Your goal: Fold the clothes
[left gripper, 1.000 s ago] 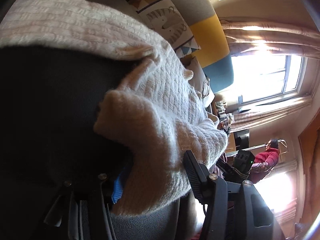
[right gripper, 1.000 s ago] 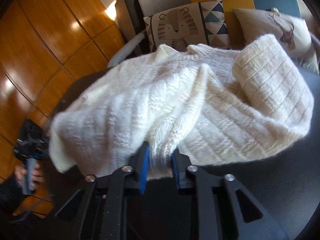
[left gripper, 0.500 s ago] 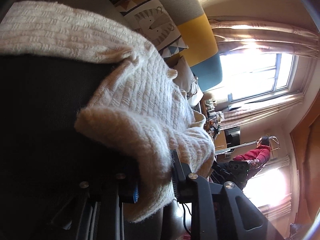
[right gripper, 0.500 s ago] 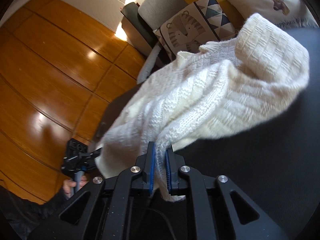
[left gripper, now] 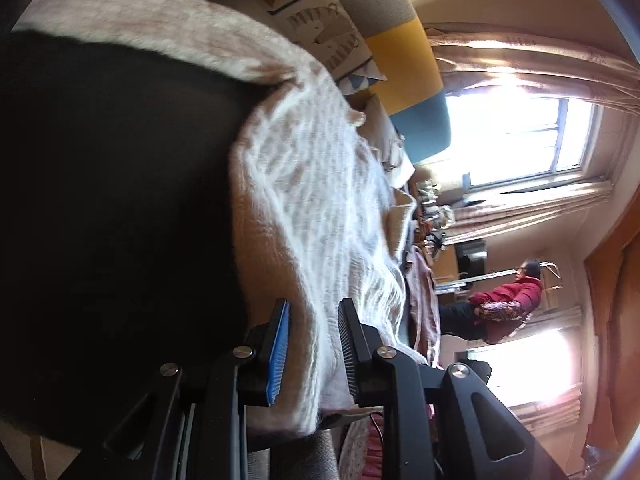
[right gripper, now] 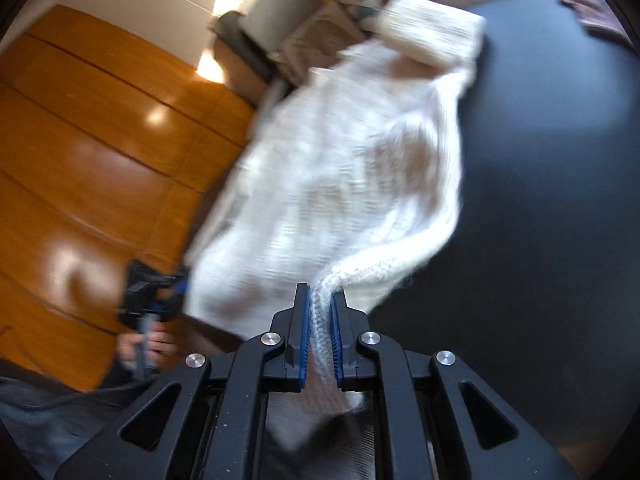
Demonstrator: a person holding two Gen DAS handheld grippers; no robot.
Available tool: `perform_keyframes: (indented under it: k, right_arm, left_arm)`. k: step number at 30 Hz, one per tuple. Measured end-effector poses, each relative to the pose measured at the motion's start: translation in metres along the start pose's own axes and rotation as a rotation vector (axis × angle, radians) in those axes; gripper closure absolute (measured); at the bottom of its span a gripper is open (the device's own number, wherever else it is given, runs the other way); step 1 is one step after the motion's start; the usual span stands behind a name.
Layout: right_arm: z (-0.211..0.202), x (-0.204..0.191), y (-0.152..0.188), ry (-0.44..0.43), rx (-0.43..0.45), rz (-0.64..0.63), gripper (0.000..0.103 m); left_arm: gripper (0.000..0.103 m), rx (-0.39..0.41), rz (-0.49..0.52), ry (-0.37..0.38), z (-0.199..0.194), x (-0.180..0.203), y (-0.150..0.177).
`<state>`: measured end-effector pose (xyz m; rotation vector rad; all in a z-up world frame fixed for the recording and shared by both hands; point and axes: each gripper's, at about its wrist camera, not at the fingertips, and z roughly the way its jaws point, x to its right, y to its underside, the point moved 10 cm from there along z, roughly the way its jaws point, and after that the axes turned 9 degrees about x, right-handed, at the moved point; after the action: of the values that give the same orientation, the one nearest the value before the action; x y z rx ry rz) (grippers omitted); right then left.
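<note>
A cream knitted sweater [left gripper: 312, 184] lies stretched over a black round table [left gripper: 100, 200]. My left gripper [left gripper: 315, 308] has one edge of the knit between its pads, which press on it while the jaws ease slightly apart. In the right wrist view the sweater [right gripper: 340, 168] hangs blurred between the two grippers, partly off the table [right gripper: 540, 200]. My right gripper [right gripper: 320, 294] is shut on a thick ribbed edge. The left gripper [right gripper: 152, 300] also shows there at the sweater's far corner, held in a hand [right gripper: 148, 348].
A sofa with a tiger cushion [left gripper: 320, 36] and other pillows stands behind the table. Wooden floor [right gripper: 80, 140] lies to the left of the table. A seated person in red [left gripper: 508, 304] is far off near a bright window [left gripper: 520, 136]. Another garment [right gripper: 596, 12] lies at the table's far edge.
The left jaws closed from wide open onto the knit edge. Both grippers pulled apart, and the bunched sweater is drawn out flatter; the right view swung toward the floor.
</note>
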<state>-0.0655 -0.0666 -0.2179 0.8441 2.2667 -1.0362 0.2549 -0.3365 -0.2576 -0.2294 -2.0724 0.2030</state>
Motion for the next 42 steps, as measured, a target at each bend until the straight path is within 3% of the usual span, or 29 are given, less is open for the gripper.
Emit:
perform_keyframes:
  k: [2, 4, 5, 10, 14, 20, 23, 25, 31, 32, 33, 34, 36, 39, 40, 42]
  right_arm:
    - [0.004, 0.018, 0.008, 0.107, -0.010, -0.023, 0.074]
    - [0.005, 0.030, 0.013, 0.195, -0.009, -0.036, 0.039]
    - [0.003, 0.033, 0.014, 0.232, -0.003, -0.049, 0.036]
    - [0.003, 0.032, 0.021, 0.267, 0.023, -0.056, 0.036]
    - [0.005, 0.026, 0.034, 0.250, 0.041, -0.045, 0.036]
    - [0.005, 0.011, 0.051, 0.147, 0.046, -0.013, 0.036]
    - [0.011, 0.004, 0.052, 0.139, 0.053, -0.027, 0.036]
    - [0.014, 0.001, 0.055, 0.184, 0.057, -0.093, 0.036]
    - [0.025, -0.010, 0.077, 0.437, 0.038, -0.423, 0.039]
    - [0.025, -0.012, 0.079, 0.437, 0.033, -0.435, 0.045]
    - [0.025, -0.013, 0.080, 0.420, 0.025, -0.435, 0.063]
    - [0.025, -0.015, 0.081, 0.404, 0.018, -0.435, 0.080]
    - [0.026, -0.016, 0.081, 0.383, 0.001, -0.413, 0.085]
    - [0.021, -0.019, 0.080, 0.352, -0.015, -0.371, 0.087]
    - [0.015, -0.021, 0.079, 0.347, -0.012, -0.366, 0.087]
    - [0.002, -0.024, 0.077, 0.357, -0.005, -0.370, 0.087]
  left_arm:
    - [0.076, 0.018, 0.011, -0.067, -0.007, -0.016, 0.000]
    - [0.074, 0.030, 0.038, -0.136, -0.013, -0.031, -0.002]
    - [0.073, 0.038, 0.060, -0.176, -0.016, -0.038, -0.004]
    - [0.070, 0.055, 0.077, -0.271, -0.027, -0.060, -0.007]
    - [0.069, 0.056, 0.085, -0.251, -0.023, -0.057, -0.003]
    - [0.068, -0.028, 0.105, -0.192, -0.010, -0.040, 0.016]
    - [0.053, -0.033, 0.132, -0.176, -0.003, -0.031, 0.021]
    - [0.040, -0.034, 0.167, -0.176, 0.001, -0.023, 0.023]
    - [0.031, -0.038, 0.327, -0.304, 0.012, -0.009, 0.034]
    - [0.031, -0.031, 0.334, -0.310, 0.012, -0.008, 0.035]
    - [0.031, -0.024, 0.340, -0.317, 0.012, -0.007, 0.035]
    - [0.032, -0.020, 0.339, -0.312, 0.011, -0.006, 0.036]
    - [0.037, -0.018, 0.335, -0.307, 0.008, -0.005, 0.038]
    - [0.074, -0.057, 0.332, -0.289, 0.003, -0.008, 0.049]
    - [0.080, -0.074, 0.334, -0.285, 0.001, -0.010, 0.055]
    - [0.080, -0.101, 0.354, -0.278, -0.005, -0.011, 0.066]
